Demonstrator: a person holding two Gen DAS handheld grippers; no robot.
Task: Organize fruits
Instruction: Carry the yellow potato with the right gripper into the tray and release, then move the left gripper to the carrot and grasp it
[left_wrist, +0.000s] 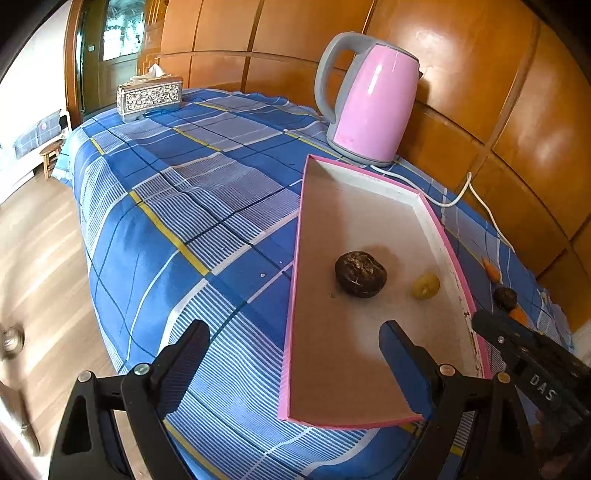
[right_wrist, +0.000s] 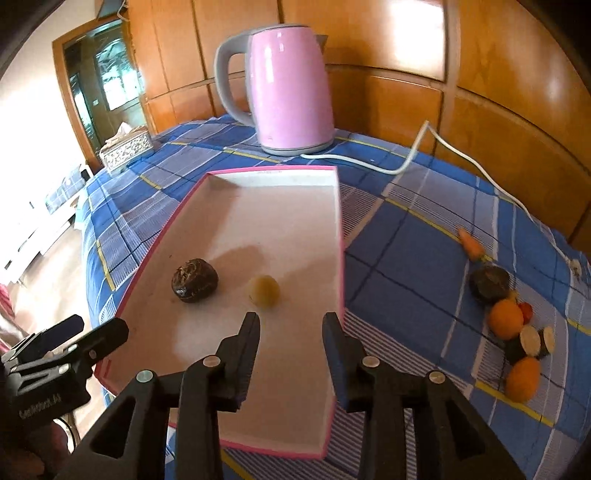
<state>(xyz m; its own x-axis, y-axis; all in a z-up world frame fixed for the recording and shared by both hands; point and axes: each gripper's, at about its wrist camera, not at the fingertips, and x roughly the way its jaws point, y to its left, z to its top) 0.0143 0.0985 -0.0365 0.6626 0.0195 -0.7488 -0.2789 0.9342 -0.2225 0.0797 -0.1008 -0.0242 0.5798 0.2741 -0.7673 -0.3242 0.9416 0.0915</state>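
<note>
Fruits (right_wrist: 515, 332) lie piled on the tabletop (right_wrist: 406, 266) at our right gripper (right_wrist: 291, 328)'s 2 o'clock | tray (right_wrist: 341, 236) at 11 holds two | right gripper narrow, empty, nearer | left gripper (left_wrist: 295, 354) wide, empty, far side of tray

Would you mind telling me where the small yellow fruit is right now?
The small yellow fruit lies inside the pink-edged tray, just right of the dark brown fruit, ahead of the right gripper.
</note>
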